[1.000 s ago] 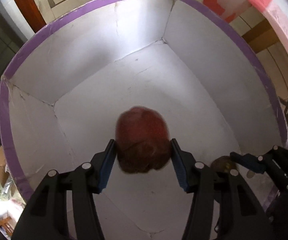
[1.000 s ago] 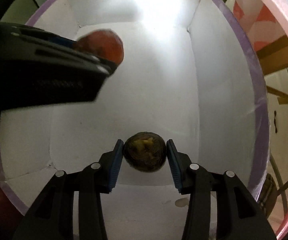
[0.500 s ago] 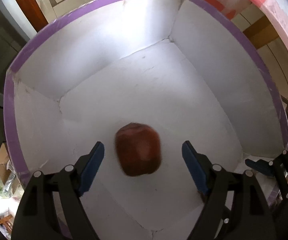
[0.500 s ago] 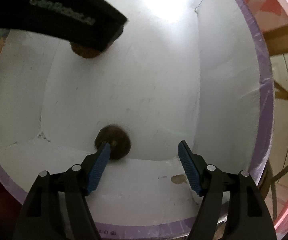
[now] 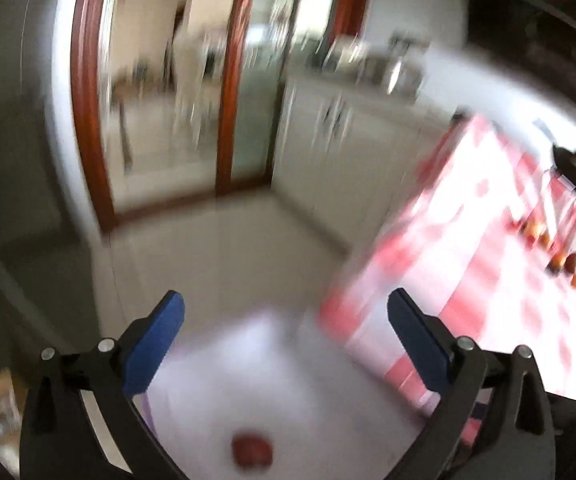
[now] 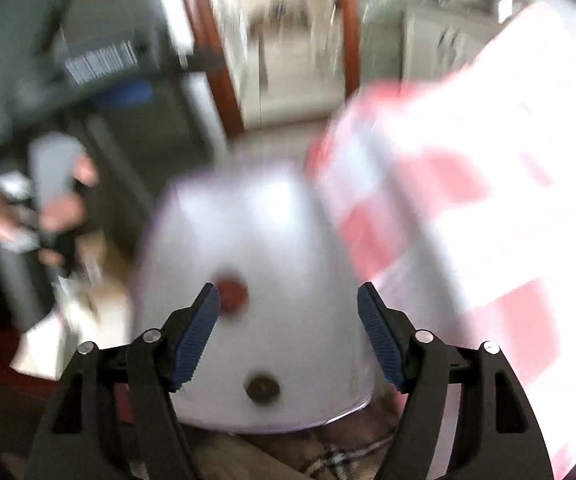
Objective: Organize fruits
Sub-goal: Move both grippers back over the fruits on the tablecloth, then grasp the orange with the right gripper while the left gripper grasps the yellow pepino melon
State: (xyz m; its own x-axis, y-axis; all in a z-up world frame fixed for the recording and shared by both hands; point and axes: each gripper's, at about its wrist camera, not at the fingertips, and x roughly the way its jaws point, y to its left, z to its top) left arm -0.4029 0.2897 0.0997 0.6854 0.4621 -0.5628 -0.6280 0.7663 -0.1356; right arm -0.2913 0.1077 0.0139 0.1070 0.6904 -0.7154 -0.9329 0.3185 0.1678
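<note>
Red fruit point(image 6: 231, 295) and brown fruit point(image 6: 263, 388) now lie loose in the white box point(image 6: 288, 220), no longer gripped | left tongs point(image 5: 286, 340) and right tongs point(image 6: 289, 336) lifted clear, jaws opening, empty | drop-off done; more fruit point(image 5: 560, 260) waits on the checked counter point(image 5: 488, 272).

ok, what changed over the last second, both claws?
Both let go. The left claw released the red fruit and the right claw the brown fruit; each has pulled up and out of the white box, jaws opening with nothing between them. Both fruits stay on the box floor, apart; the box sits where it was beside the red-checked table.
</note>
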